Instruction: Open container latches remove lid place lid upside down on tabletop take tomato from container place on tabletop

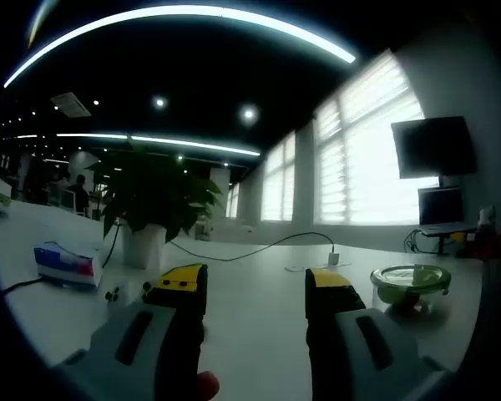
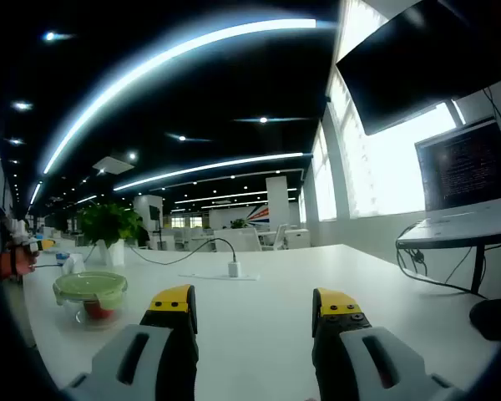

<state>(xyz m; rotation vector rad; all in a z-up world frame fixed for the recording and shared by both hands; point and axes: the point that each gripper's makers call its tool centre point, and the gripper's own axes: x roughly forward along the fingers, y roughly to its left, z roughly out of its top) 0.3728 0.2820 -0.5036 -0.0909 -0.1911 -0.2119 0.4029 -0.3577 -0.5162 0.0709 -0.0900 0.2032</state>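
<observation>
Both grippers are hovering low over the broad white desk (image 2: 267, 301), and nothing has been touched yet. The left gripper (image 1: 255, 288) is showing its two yellow-tipped jaws standing wide apart with only bare desk between them. The right gripper (image 2: 255, 305) is likewise holding its jaws wide open, gripping nothing.

The round clear glass container with the green latched lid (image 2: 90, 294) is sitting on the desk, lid still on. In the right gripper view it is lying just left of that gripper's left jaw; in the left gripper view the same container (image 1: 410, 284) is resting off to the right of the right jaw. So it is sitting between the two grippers, near both, touching neither. Something red, most likely the tomato (image 2: 98, 312), is showing through the glass wall beneath the lid.

Farther back, a green potted plant in a white pot (image 1: 150, 205) is standing near a blue and white tissue box (image 1: 65, 263), and a black cable is running to a small white plug (image 2: 233, 268).

The work appears to be at its very start: the latches still look closed, though they are too small to read clearly. The next move is probably calling for both grippers to turn inward toward the container, one steadying the body while the other is flipping a latch up.
</observation>
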